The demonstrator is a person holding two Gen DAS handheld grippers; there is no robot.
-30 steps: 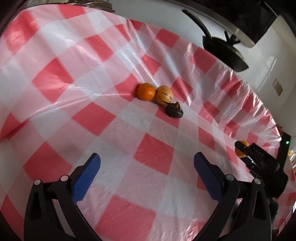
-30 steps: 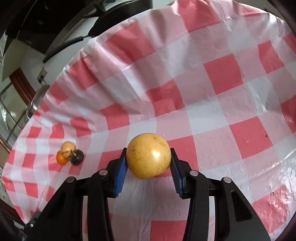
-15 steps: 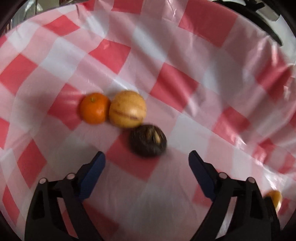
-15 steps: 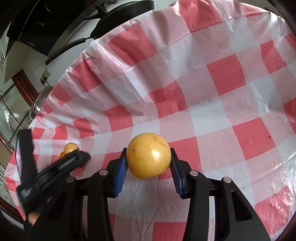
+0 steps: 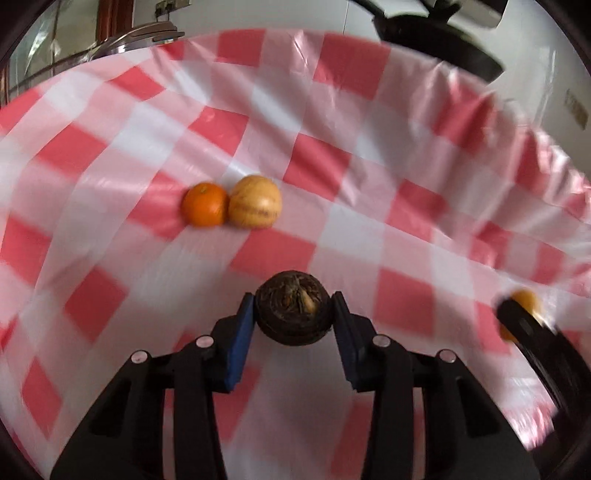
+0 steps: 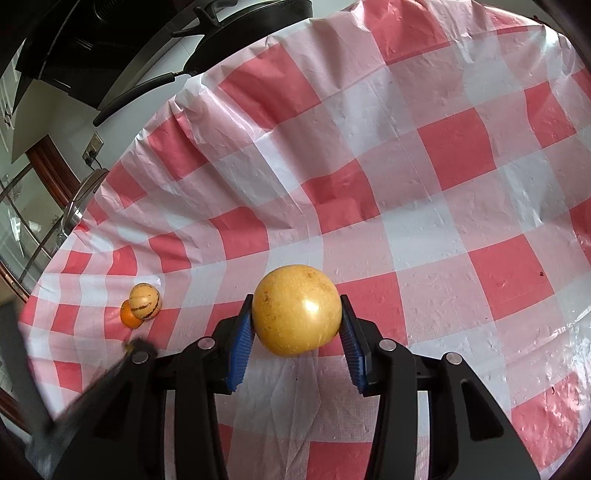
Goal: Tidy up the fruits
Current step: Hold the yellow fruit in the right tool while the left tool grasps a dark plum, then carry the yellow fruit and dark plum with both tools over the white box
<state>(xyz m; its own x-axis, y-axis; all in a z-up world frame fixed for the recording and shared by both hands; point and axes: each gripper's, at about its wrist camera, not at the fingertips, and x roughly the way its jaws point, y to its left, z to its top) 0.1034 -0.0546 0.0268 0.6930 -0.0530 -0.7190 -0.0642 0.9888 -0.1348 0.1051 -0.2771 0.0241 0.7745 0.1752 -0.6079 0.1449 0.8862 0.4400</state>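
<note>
My left gripper [image 5: 293,314] is shut on a dark brown wrinkled fruit [image 5: 293,308] and holds it above the checked cloth. Beyond it an orange [image 5: 204,209] and a striped yellow melon-like fruit [image 5: 255,206] lie touching on the cloth. My right gripper [image 6: 296,319] is shut on a smooth yellow fruit [image 6: 297,308]. In the right wrist view the orange [image 6: 129,316] and striped fruit [image 6: 145,300] sit far left, with the blurred left gripper [image 6: 138,349] just below them. In the left wrist view the right gripper [image 5: 517,314] shows at the right edge.
A red-and-white checked plastic tablecloth [image 6: 443,206] covers the table. A black pan [image 6: 221,33] stands beyond the far edge. A metal lid [image 5: 140,35] lies past the table's far left edge.
My left gripper has closed on the dark fruit and lifted it away from the orange and striped fruit. My right gripper still holds the yellow fruit, hardly moved.
</note>
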